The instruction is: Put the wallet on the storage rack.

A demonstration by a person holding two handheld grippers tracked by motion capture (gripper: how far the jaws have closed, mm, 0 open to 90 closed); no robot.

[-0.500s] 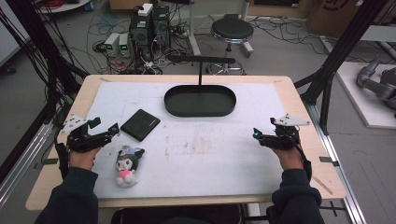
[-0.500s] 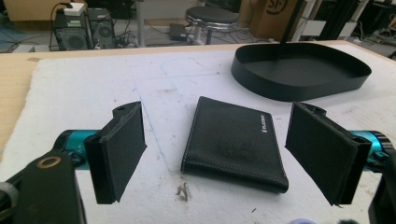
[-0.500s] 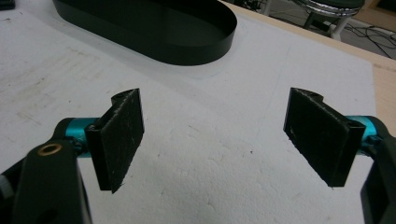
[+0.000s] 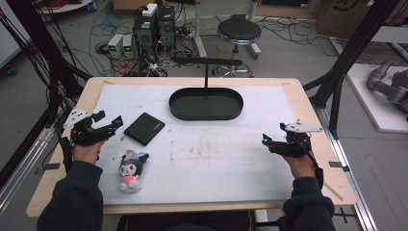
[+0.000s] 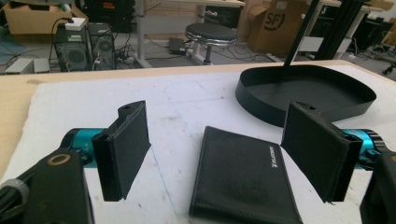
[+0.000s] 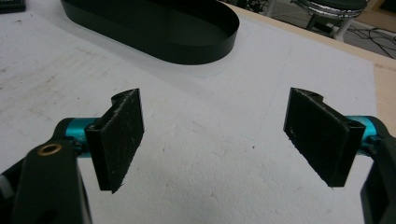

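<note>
Wallet [image 5: 245,179], black and flat, lies on the white mat of the tabletop [image 4: 288,178] just ahead of the left gripper [image 4: 108,122], between it and the dark oval tray [image 4: 207,113] farther back; in the left gripper view it sits right between the two spread fingers [image 5: 123,149], its near edge low in the frame. It looks like a folded leather-grain piece: probably light, somewhat supple rather than rigid, with a matte surface that the rough finger pads should bite on well, and nothing about it seems fragile. Because it lies flat against the mat, the awkward part is likely getting a finger under it; a sound hold would be across the narrow width near one long edge or a corner, tipping that edge up first, or pinching along the folded spine where it is thickest and least likely to flop open. Gripped by one loose flap, it may hinge open and sag. The left gripper is wide open, gripping nothing and apart from the wallet. The right gripper [image 4: 269,142] hovers over bare mat at the right side of the tabletop, well apart from the wallet, its fingers [image 6: 119,135] likewise spread with nothing between them. A small plush toy [image 4: 130,171] with a dark head and pink body lies near the left forearm, nearer the person than the wallet, untouched.
</note>
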